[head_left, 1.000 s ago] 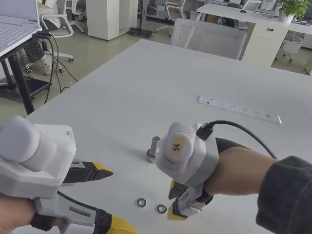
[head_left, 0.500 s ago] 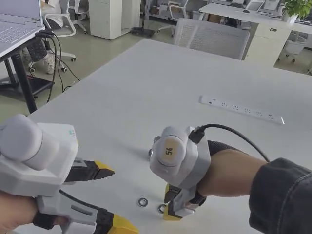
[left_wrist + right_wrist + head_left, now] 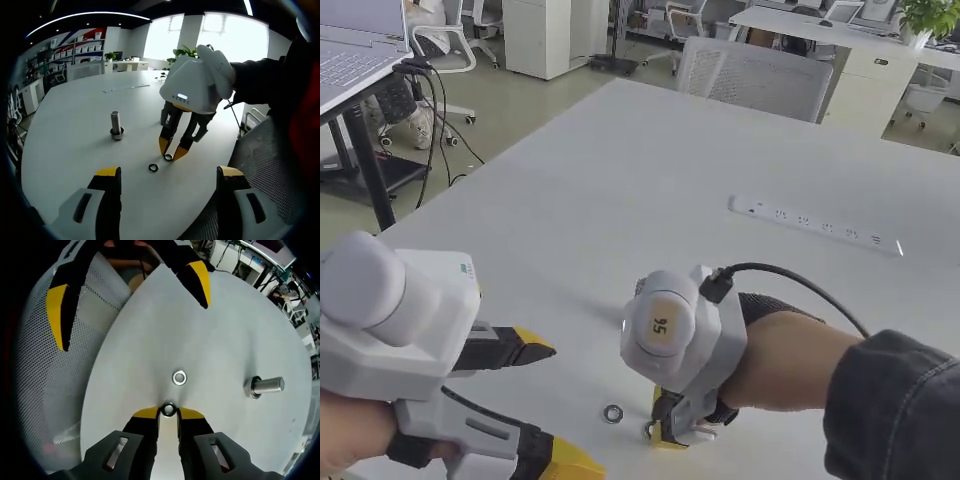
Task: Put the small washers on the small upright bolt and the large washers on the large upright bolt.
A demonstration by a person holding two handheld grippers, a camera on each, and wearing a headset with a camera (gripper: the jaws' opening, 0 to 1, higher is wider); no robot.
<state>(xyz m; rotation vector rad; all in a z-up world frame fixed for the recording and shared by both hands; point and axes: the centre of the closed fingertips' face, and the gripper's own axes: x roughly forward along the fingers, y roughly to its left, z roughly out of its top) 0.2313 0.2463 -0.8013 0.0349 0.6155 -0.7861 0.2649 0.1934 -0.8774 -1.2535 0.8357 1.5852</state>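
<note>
Left gripper (image 3: 555, 408) unchanged: jaws spread, hovering. One small steel ring washer (image 3: 179, 377) lies loose on the white table (image 3: 620, 180). Right gripper (image 3: 172, 150) has dropped to the tabletop; its narrowed jaws flank the second steel washer (image 3: 169, 409), pinch unconfirmed. Upright steel bolt (image 3: 264, 386) stands nearby, next stop.

Likely an office: desks (image 3: 790, 22), mesh chairs (image 3: 750, 80), laptop (image 3: 350, 45).
</note>
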